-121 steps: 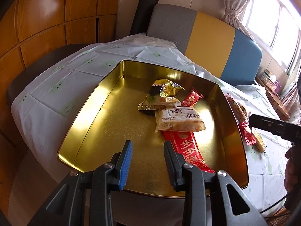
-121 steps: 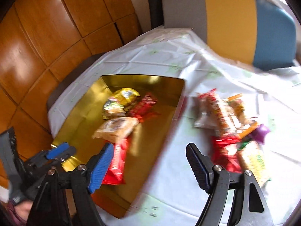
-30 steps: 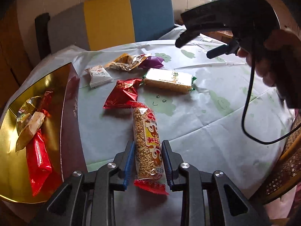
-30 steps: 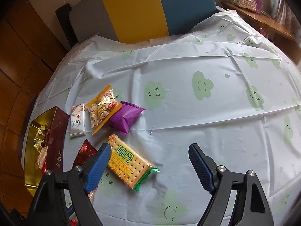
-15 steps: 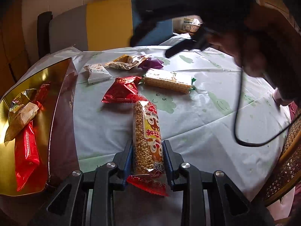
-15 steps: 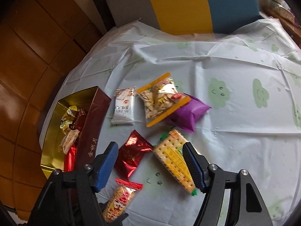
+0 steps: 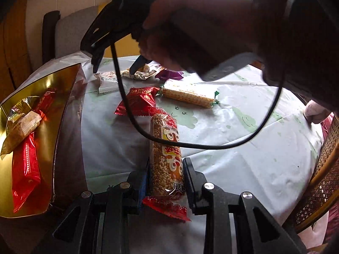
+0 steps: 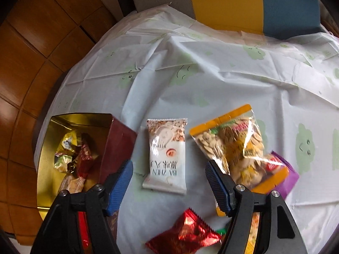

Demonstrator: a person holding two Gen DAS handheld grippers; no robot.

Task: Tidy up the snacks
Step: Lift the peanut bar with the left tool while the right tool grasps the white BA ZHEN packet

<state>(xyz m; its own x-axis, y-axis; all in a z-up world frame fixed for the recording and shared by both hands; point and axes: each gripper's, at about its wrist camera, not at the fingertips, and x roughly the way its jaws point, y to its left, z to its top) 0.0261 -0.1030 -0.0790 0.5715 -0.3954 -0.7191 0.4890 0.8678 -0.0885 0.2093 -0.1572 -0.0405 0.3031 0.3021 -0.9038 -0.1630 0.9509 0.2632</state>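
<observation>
A: What is seen first, taking the largest thing?

B: A round table covered by a pale cloth [image 8: 211,80] printed with green clouds. At its left edge a gold-lined box [image 7: 61,114] with dark red outer walls is set, and several wrapped snacks are already lying inside it.

A: And on the cloth itself?

B: A clear bag with orange ends [image 8: 233,146] is laid partly over a purple packet [image 8: 290,175]. A white sachet [image 8: 167,156] lies between that bag and the box wall. A cracker pack [image 7: 188,95] and a red foil packet [image 7: 139,101] are seen nearer the front, the two just beside each other.

A: How is the left gripper [image 7: 166,175] standing?

B: It is clamped narrowly on a long puffed-grain bar [image 7: 165,150], whose crimped red end is seen sticking out behind the pads. Whether the bar is lifted clear of the cloth cannot be told.

A: The right gripper [image 8: 168,181]?

B: It is held above the white sachet with its jaws standing apart, one either side, nothing pressed. They have just been closing somewhat. From the left view, the hand [image 7: 190,33] carrying it is seen overhead, a black cable [image 7: 211,147] looped below.
</observation>
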